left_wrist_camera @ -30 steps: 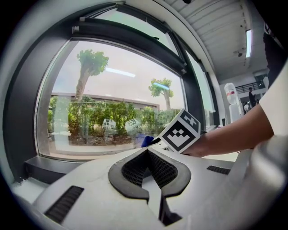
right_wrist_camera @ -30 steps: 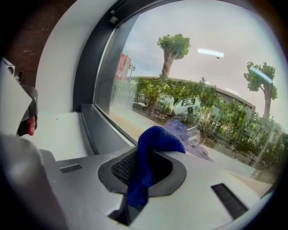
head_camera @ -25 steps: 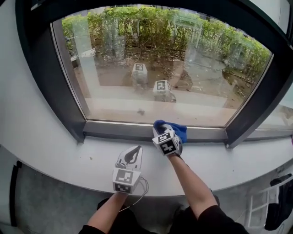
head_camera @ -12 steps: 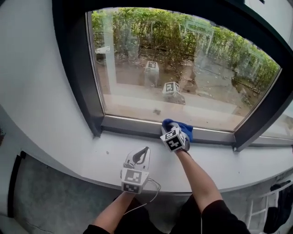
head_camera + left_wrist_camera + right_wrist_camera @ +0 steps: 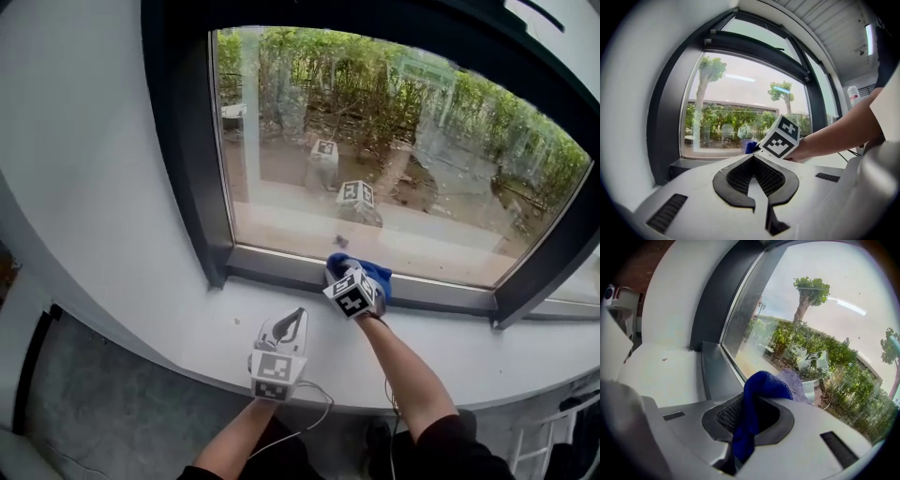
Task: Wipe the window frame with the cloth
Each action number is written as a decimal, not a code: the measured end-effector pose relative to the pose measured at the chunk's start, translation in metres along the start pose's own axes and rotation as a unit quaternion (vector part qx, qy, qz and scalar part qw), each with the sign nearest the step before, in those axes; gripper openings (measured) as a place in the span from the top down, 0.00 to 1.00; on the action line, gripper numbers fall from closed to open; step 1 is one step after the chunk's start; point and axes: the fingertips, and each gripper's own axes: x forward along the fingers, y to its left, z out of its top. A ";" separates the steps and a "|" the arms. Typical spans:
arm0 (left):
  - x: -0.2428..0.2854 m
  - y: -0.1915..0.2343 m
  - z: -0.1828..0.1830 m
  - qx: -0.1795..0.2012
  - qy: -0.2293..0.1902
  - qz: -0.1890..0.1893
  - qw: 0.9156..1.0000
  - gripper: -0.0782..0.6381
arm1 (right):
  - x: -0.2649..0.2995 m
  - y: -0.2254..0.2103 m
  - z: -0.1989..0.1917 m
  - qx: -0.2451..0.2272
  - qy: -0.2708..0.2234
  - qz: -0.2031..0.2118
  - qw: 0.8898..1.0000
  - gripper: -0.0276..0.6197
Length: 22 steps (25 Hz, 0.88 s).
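Pinches the blue cloth (image 5: 761, 385) tight in the right gripper (image 5: 747, 427), with a bunched end poking out past the jaws. Puts that cloth at the dark bottom bar of the window frame (image 5: 281, 267), just below the glass (image 5: 394, 159). Holds the left gripper (image 5: 757, 187) over the white sill (image 5: 187, 319), jaws squeezed together with nothing in them, near the right one but not touching it.

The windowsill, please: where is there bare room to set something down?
The windowsill is bare between the frame's left post and the left gripper, and again right of the right gripper towards the frame's right corner. The middle is crowded: both grippers, with the cloth against the bottom rail.
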 end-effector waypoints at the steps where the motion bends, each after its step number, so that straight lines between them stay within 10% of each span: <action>1: -0.001 0.002 -0.002 -0.003 -0.001 0.003 1.000 0.89 | 0.003 0.001 0.005 -0.001 -0.003 0.003 1.000 0.91; 22: -0.042 0.036 0.000 0.005 -0.006 0.035 0.999 0.89 | 0.030 0.050 0.049 -0.072 -0.001 0.029 0.997 0.91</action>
